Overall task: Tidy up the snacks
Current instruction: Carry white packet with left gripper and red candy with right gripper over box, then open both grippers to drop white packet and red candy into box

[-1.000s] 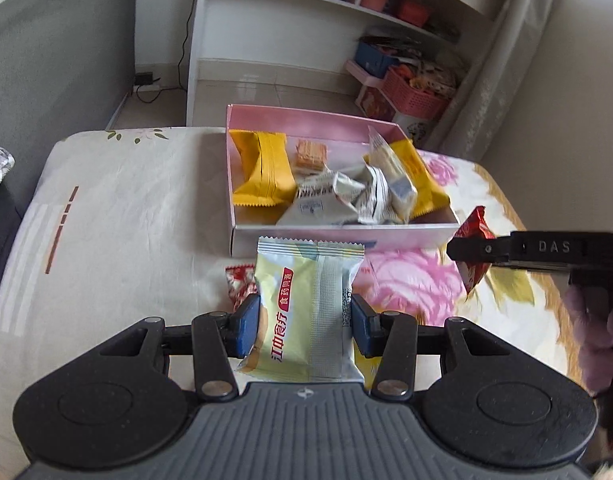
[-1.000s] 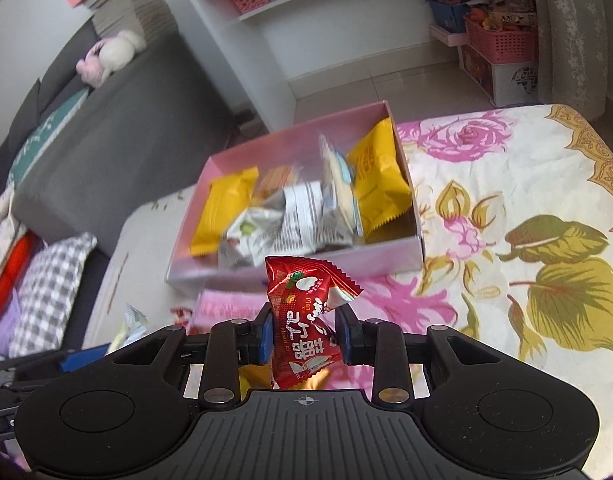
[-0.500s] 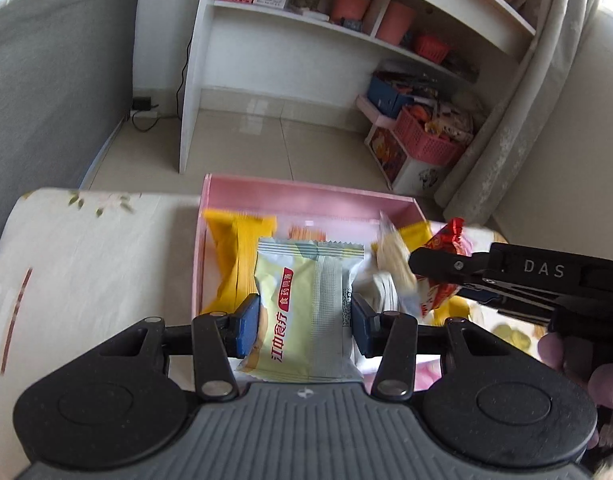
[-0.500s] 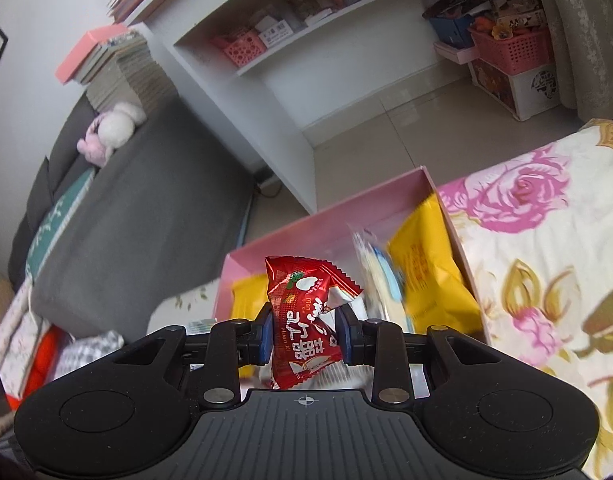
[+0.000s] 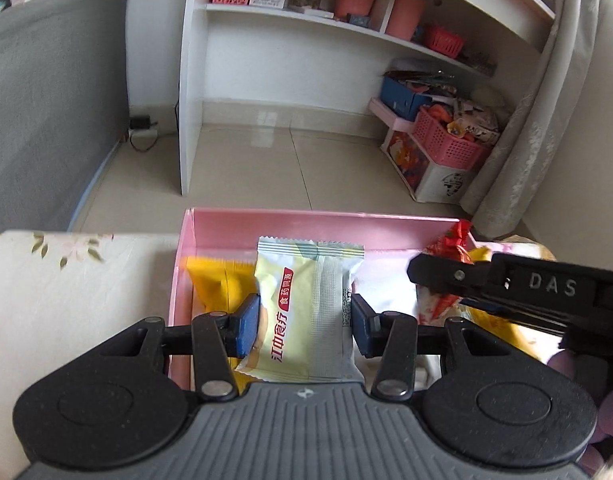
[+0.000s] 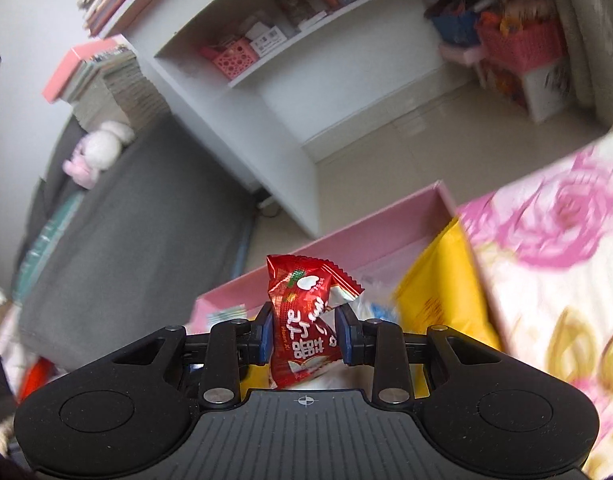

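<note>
1. Two grippers, each loaded. Left gripper (image 5: 302,326): blue pads pressed on the sides of a pale yellow-green biscuit packet (image 5: 302,312), jaws part-way apart to suit its width. Packet is flat, pillow-shaped, glossy film, crimped zigzag top edge, red label strip.
2. Right gripper (image 6: 304,338): jaws narrow, clamped on a small red candy wrapper (image 6: 302,324) (crinkled foil, twisted and flared at the top, white lettering).
3. Both items hang above the pink box (image 5: 306,224), neither yet let go; in the left wrist view the right gripper (image 5: 422,276) shows beside the left, over the box's right end.
4. Pink box: rectangular, open-topped, smooth card walls, sitting on a floral tablecloth (image 6: 554,264). Contents seen: yellow snack packs (image 6: 438,292) at either end, white wrappers between (blurred).
5. Progress, as judged: several snacks already boxed; these two are at the drop point, release outstanding. Whether more remain on the table cannot be told.
</note>
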The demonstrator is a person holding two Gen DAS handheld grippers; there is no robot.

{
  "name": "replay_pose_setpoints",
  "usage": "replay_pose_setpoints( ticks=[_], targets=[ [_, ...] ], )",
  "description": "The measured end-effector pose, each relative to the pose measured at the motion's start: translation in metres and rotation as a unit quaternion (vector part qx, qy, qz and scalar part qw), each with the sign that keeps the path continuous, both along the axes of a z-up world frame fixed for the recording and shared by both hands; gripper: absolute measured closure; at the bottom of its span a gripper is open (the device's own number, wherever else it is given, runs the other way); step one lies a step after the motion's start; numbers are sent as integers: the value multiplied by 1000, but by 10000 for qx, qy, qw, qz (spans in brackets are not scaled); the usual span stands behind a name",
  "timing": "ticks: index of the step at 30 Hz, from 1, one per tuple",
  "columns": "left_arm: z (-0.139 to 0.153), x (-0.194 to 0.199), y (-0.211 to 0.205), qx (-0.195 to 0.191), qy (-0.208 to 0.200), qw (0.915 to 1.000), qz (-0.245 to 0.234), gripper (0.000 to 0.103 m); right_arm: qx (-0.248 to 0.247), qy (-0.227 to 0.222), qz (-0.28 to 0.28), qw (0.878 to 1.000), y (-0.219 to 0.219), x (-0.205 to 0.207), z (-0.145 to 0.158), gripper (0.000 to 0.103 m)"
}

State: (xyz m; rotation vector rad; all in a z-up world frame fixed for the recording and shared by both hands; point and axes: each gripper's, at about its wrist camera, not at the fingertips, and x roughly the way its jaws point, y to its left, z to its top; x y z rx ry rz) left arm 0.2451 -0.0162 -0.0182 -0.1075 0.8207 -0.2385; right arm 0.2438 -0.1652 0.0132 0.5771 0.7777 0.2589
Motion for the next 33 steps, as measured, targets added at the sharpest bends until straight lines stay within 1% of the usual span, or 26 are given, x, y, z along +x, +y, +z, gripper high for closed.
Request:
replay_pose_setpoints(
  ticks=[3,7,10,13,16,17,19,20,23,25,26,28,30,32,33],
  targets=[
    [-1,7,-5,116,-101,9999,5,59,-87,-59,16,9999,1,4,-2,76],
    [-3,13,-11,366,-130,9992,4,59,-245,-143,-11,9996,4,7,-2,76],
    [-4,18,-14,488,-141,9987,-20,59,-233,-166,-34,9996,3,8,-2,76],
    [-5,21,-13,484,-158,9987,-21,59,-188,-173,-40,9997,2,8,-2,76],
    [-4,19,-8,269,-190,9994,-65,57,-49,-202,-93,9997,-2,6,-1,74],
    [-5,18,-6,195,-195,9996,-61,56,21,-235,-101,9997,-3,6,0,69],
    [-4,13,-4,148,-284,9995,-65,47,154,-275,-125,9994,-8,4,2,67],
    [-3,10,-3,159,-341,9993,-72,41,197,-295,-134,9993,-9,3,4,64],
    [2,6,-2,135,-347,9993,-59,35,356,-307,-155,9988,-12,-2,10,51],
    [6,2,2,-1,-307,9995,-39,29,440,-268,-144,9986,-15,-6,14,49],
    [8,-1,3,-50,-305,9995,-31,27,445,-256,-139,9986,-16,-9,16,49],
    [12,-8,6,-81,-318,9995,-28,26,423,-252,-167,9986,-17,-15,21,48],
    [16,-14,7,-77,-325,9994,-30,23,420,-223,-184,9987,-19,-21,27,39],
    [22,-22,9,-70,-341,9994,-22,21,440,-179,-164,9987,-20,-27,34,33],
    [24,-26,10,-53,-360,9993,-18,20,436,-169,-150,9988,-20,-30,38,32]
  ],
)
